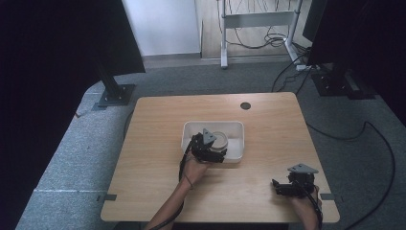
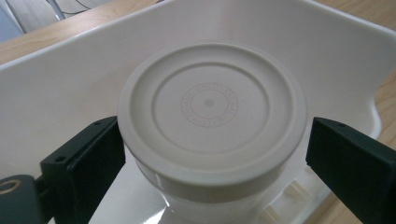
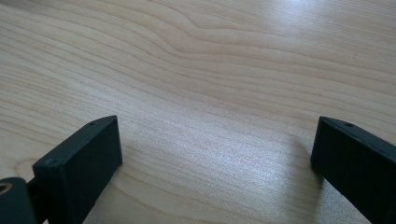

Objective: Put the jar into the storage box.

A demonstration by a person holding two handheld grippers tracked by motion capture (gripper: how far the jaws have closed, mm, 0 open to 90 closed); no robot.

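A white tray (image 1: 237,125) sits at the middle of the wooden table (image 1: 158,163). Inside it stands a round white jar with a cream lid (image 1: 221,138). My left gripper (image 1: 216,147) reaches into the tray from the near side. In the left gripper view its open jaws straddle the jar (image 2: 212,112) just below the lid; the left jaw is at the lid's edge and the right jaw stands slightly off. The tray wall (image 2: 70,84) rises behind the jar. My right gripper (image 1: 277,187) rests low near the table's front right corner, open over bare wood (image 3: 215,144).
A dark cable hole (image 1: 245,106) marks the table's far side. Black stand bases (image 1: 115,94) (image 1: 335,81) stand on the grey carpet beyond the table's left and right corners. Cables (image 1: 373,143) trail on the floor at the right.
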